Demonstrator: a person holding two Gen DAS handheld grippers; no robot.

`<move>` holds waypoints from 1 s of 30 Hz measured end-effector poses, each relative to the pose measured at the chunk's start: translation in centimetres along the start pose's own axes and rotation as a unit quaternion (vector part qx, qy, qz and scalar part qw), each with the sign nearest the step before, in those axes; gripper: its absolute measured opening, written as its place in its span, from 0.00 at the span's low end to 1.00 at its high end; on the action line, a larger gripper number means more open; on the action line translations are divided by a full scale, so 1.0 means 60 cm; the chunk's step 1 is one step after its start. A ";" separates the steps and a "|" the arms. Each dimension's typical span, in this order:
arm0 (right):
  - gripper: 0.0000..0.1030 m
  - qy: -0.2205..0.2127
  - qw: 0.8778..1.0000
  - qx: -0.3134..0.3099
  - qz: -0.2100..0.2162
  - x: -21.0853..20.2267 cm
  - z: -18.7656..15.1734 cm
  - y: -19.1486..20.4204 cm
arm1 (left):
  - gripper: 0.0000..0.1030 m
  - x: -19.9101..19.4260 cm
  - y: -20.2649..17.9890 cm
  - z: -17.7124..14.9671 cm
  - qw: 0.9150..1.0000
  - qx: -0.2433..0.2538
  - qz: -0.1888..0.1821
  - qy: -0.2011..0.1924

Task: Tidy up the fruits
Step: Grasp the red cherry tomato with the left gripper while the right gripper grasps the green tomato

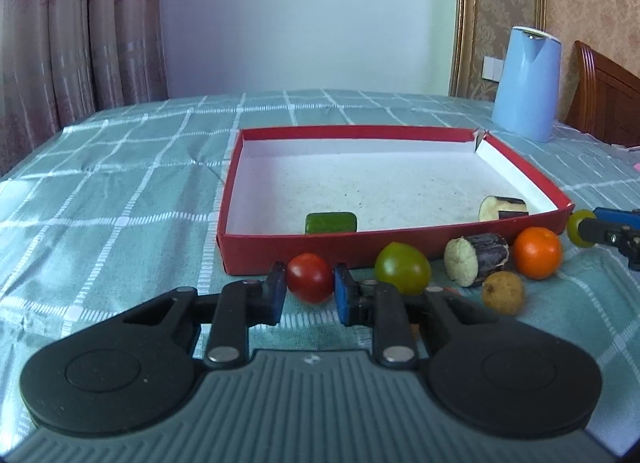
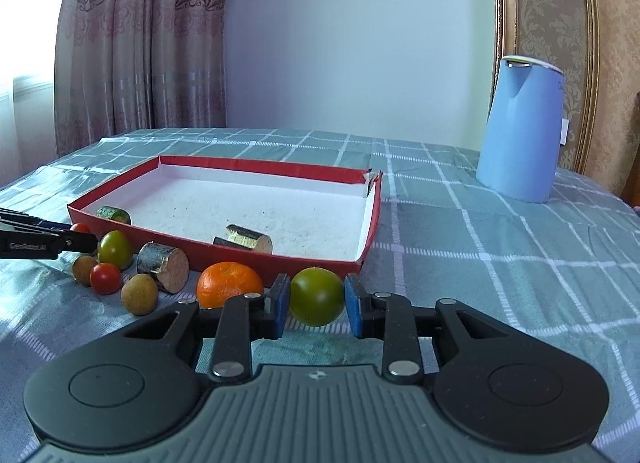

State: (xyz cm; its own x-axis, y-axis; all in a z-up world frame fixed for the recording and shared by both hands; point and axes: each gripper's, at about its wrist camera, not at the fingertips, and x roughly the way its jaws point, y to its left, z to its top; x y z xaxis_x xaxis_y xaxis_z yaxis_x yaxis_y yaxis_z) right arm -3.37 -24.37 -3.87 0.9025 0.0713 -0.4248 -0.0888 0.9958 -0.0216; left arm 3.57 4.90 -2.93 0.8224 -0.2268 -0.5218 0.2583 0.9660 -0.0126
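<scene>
A red box with a white inside lies on the checked cloth; it also shows in the right wrist view. Inside it lie a green cucumber piece and an eggplant piece. In front of the box lie a green tomato, an eggplant piece, an orange and a brown longan. My left gripper is shut on a red cherry tomato at cloth level. My right gripper is shut on a green tomato beside the orange.
A light blue kettle stands behind the box at the right. In the right wrist view, a second red tomato and two longans lie left of the orange. A wooden chair stands at the far right. Curtains hang behind.
</scene>
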 end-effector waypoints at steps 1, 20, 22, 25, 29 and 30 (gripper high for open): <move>0.28 -0.001 1.000 -0.001 -0.001 0.000 0.002 -0.001 | 0.22 -0.002 -0.002 0.000 1.000 0.002 0.003 -0.002; 0.28 -0.015 1.000 -0.017 -0.019 0.077 0.085 0.008 | 0.22 0.019 -0.001 0.067 1.000 -0.016 0.004 -0.016; 0.28 -0.009 0.999 -0.020 -0.023 0.096 0.094 0.009 | 0.22 0.031 -0.006 0.079 1.000 -0.015 0.004 -0.014; 0.28 0.004 0.999 -0.018 -0.028 0.126 0.105 0.010 | 0.22 0.060 -0.014 0.102 1.000 -0.009 0.011 -0.008; 0.28 0.028 0.999 -0.021 -0.036 0.168 0.111 0.011 | 0.22 0.111 -0.017 0.132 1.000 -0.016 0.024 0.011; 0.28 0.036 0.999 -0.018 -0.035 0.179 0.112 0.010 | 0.22 0.124 -0.018 0.137 0.999 -0.020 0.027 0.019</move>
State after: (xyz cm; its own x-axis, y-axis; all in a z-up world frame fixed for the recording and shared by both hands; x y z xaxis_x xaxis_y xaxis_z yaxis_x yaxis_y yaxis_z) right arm 9.10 -22.64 -2.36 0.8740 -0.0039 -0.4858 -0.0429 0.9954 -0.0851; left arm 13.61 1.17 0.19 0.8152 -0.1695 -0.5539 0.1920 0.9812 -0.0178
